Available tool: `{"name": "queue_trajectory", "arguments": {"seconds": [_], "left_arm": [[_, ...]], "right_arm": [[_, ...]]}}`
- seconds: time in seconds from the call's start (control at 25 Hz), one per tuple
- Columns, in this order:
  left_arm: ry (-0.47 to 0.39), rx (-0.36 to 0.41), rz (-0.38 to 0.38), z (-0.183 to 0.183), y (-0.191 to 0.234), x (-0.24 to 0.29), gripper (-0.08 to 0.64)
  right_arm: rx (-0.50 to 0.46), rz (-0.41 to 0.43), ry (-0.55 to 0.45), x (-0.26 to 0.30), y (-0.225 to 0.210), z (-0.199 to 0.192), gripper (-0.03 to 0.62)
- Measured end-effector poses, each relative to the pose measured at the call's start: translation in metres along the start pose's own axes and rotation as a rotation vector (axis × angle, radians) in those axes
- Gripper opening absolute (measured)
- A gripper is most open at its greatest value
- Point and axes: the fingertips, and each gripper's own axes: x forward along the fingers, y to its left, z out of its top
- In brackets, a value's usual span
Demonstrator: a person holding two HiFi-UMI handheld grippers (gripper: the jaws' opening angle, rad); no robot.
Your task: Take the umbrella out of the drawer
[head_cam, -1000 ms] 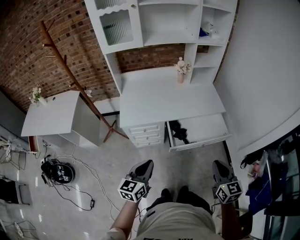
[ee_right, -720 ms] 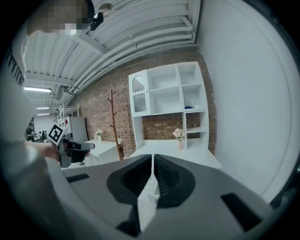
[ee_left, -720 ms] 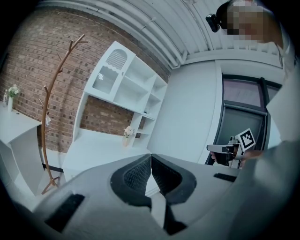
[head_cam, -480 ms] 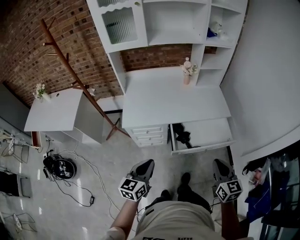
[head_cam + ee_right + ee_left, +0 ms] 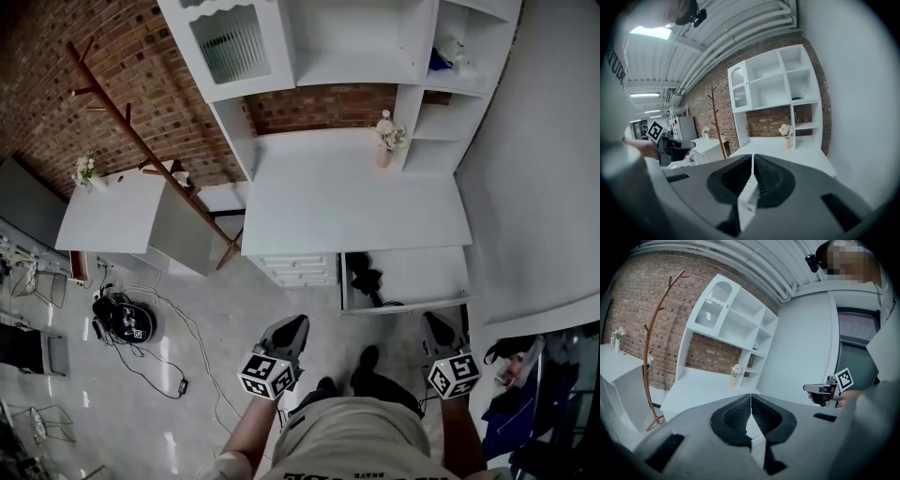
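Observation:
In the head view a white desk (image 5: pixel 352 202) has its right drawer (image 5: pixel 422 277) pulled open. A black folded umbrella (image 5: pixel 366 280) lies at the drawer's left end. My left gripper (image 5: pixel 296 324) hovers over the floor short of the desk, its jaws shut and empty. My right gripper (image 5: pixel 434 321) hangs just in front of the open drawer, also shut with nothing in it. The left gripper view shows its fingers (image 5: pixel 736 416) pressed together, with the desk beyond. In the right gripper view the fingers (image 5: pixel 771 180) meet at the tips.
Closed small drawers (image 5: pixel 302 269) sit left of the open one. A flower vase (image 5: pixel 384 142) stands on the desk under a white hutch (image 5: pixel 328 42). A wooden coat rack (image 5: pixel 141 141), a white side table (image 5: pixel 112 211), a black round device (image 5: pixel 122 321) and floor cables (image 5: pixel 178 361) are to the left. A white wall (image 5: pixel 544 169) is on the right.
The person has stepped towards the desk, so the open drawer now lies nearer both grippers. Both grippers moved forward and stayed shut.

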Motion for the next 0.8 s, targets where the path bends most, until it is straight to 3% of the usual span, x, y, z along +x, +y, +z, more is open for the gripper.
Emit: {"name": "queue_trajectory", "arguments": {"seconds": [0.32,0.8], "left_arm": [[0.035,0.003,0.031,-0.006,-0.011,0.052,0.025],[0.13,0.008,0.063,-0.035,-0.038,0.121,0.025]], "right_arm": [[0.013,0.074,0.037,0.033,-0.044,-0.004,0.031],[0.046,0.166,0.113,0.057,-0.097,-0.044,0.031]]}}
